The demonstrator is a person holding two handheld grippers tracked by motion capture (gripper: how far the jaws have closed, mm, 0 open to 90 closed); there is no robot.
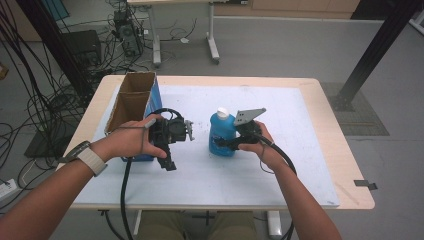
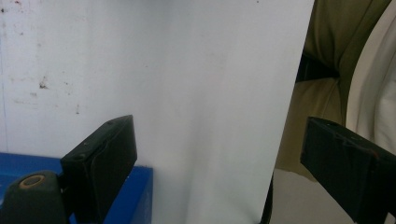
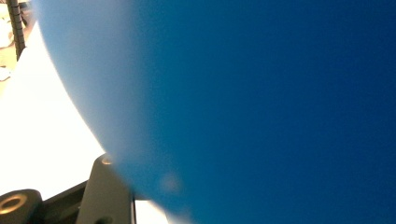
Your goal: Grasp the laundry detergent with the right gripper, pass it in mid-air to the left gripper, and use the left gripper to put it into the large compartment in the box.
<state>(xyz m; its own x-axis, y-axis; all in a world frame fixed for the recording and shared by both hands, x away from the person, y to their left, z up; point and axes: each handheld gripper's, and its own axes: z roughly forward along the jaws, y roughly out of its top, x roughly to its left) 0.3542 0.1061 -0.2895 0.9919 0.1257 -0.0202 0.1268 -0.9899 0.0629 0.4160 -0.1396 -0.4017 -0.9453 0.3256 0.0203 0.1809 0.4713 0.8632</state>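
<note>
In the high view, a blue plastic bottle with a white cap is seen standing upright near the middle of the white-topped table, and it is clamped low on its right side by the right gripper. The left gripper is held with its jaws spread wide and nothing between them, just beside an open brown cardboard box with blue sides at the table's left. No brand or label can be read on bottle or box. In the left gripper view, the wide black jaws are shown over bare tabletop, with the box's blue wall at the lower left. In the right gripper view, the bottle's blue wall is pressed close and blurred. A low, one-sided grip could probably let the bottle tilt or slip when lifted.
</note>
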